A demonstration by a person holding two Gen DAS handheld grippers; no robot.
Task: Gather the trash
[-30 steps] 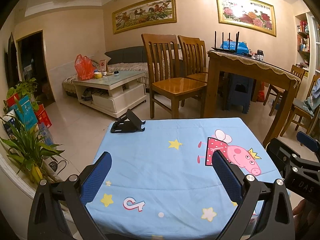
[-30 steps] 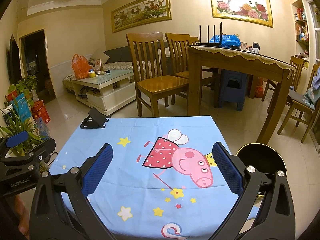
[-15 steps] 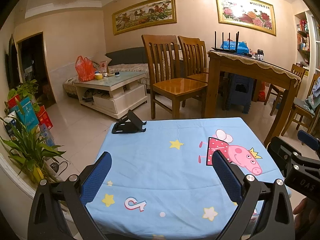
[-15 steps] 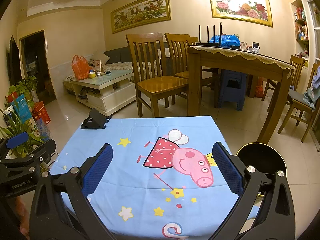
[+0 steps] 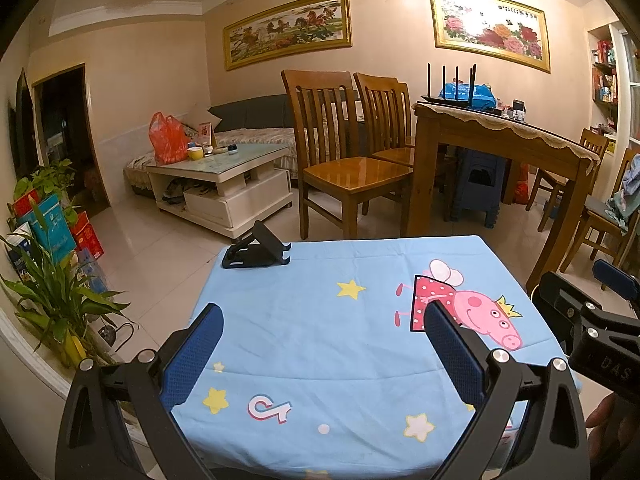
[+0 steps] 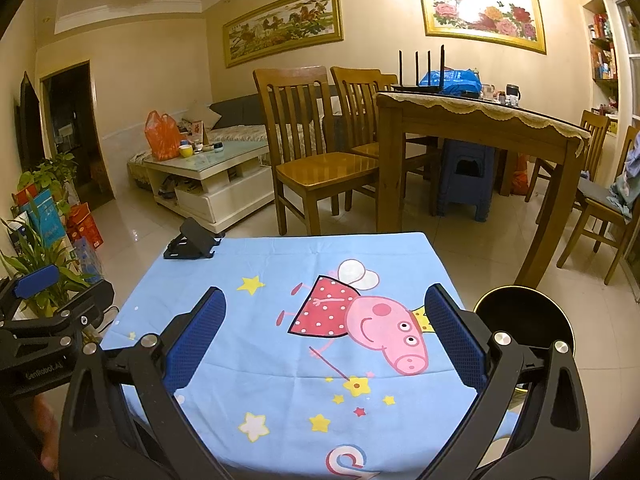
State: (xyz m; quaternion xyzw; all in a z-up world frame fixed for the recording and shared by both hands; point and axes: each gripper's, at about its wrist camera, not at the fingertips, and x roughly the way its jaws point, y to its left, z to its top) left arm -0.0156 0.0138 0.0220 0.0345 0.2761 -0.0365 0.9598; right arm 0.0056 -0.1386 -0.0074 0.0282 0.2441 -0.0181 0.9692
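Small table draped in a light-blue cartoon-pig cloth with yellow stars [image 5: 320,320] fills the foreground of both wrist views. On its far left corner sits a black folding phone stand [image 5: 256,250], upright, alone on the cloth; in the right wrist view it is at the same corner [image 6: 192,245].

Beyond the table: two brown wooden slat-back chairs [image 5: 344,152] side by side, seats facing the near table, and a tall wooden dining table with a lace-edged cover [image 5: 500,136] to their right. A black router with four antennas [image 5: 452,88] and a blue plastic bag [image 5: 466,91] rest on that table; a blue plastic stool [image 5: 478,184] stands under it. Left of the chairs, a white glass-topped coffee table [image 5: 224,176] carries an orange plastic bag [image 5: 168,136] and a yellow cup [image 5: 195,153]. Green potted plants [image 5: 52,296] line the left edge.

A round black bin with a gold rim [image 6: 524,320] stands on the floor just beside the cloth-covered table's right edge, partly hidden behind the right gripper's finger.

Left gripper [image 5: 320,356]: blue pads spread wide, nothing between them, hovering over the near edge of the cloth. Right gripper [image 6: 324,340]: likewise spread, gripping nothing, over the pig print. Each gripper shows at the margin of the other's view.

I cannot make out any loose trash on the cloth; the bin lies right of and close to the right gripper.
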